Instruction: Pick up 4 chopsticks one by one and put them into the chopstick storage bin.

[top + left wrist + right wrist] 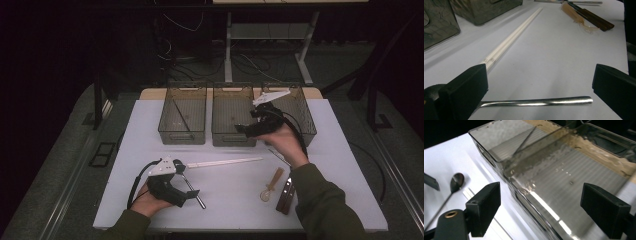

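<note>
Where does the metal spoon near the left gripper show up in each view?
High view: metal spoon lies lower left, beside the left gripper.
Left gripper view: its handle lies across the bottom, between the open jaws.
Right gripper view: its bowl sits at left.
Shared landmark: the white chopsticks.

Right claw [540, 207] gapes wide over the middle bin [564, 195], metal spoon [455, 182] beside

Glossy metal spoon [536, 101]; smooth white plastic chopsticks [511, 37]; smoky translucent plastic bins [564, 182]; matt white table [564, 62].
</note>
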Demonstrator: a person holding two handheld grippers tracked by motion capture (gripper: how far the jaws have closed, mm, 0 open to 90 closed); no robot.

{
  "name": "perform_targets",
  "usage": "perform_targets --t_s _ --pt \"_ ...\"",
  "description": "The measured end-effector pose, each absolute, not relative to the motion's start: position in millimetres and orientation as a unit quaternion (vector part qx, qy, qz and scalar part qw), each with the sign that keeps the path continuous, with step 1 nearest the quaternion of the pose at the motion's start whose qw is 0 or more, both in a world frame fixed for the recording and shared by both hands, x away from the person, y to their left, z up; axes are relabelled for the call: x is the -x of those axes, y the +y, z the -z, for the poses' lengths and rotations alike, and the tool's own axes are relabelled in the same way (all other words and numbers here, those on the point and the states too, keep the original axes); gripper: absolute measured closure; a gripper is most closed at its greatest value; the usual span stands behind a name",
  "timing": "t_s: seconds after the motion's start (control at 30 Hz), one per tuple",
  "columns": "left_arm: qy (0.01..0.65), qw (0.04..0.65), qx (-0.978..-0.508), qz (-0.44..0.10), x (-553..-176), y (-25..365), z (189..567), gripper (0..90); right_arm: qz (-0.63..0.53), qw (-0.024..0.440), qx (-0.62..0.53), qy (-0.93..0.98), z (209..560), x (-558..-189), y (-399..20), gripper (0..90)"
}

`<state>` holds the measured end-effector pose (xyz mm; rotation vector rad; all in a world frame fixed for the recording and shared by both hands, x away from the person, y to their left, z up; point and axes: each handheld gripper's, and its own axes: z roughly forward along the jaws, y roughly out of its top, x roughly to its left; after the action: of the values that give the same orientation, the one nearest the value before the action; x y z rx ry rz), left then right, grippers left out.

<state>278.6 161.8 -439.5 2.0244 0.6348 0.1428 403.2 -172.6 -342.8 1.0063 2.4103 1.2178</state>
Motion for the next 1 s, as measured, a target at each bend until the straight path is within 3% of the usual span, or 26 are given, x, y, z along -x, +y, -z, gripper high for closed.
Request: perform_targets --t_s 0.17,0.53,1.0 --pt "0.263 0.483 -0.833 -0.062 -278 163 440 0.0 -0.424 0.141 -0.357 0.82 348 -393 -198 16.7" --pt "0.267 0.481 -0.833 -0.063 -278 163 439 0.0 -0.423 0.122 -0.372 0.817 372 -368 -238 16.9" --pt "0.264 0.48 -0.834 -0.063 -276 164 437 0.0 -0.419 0.12 -0.384 0.814 375 -339 -280 17.9"
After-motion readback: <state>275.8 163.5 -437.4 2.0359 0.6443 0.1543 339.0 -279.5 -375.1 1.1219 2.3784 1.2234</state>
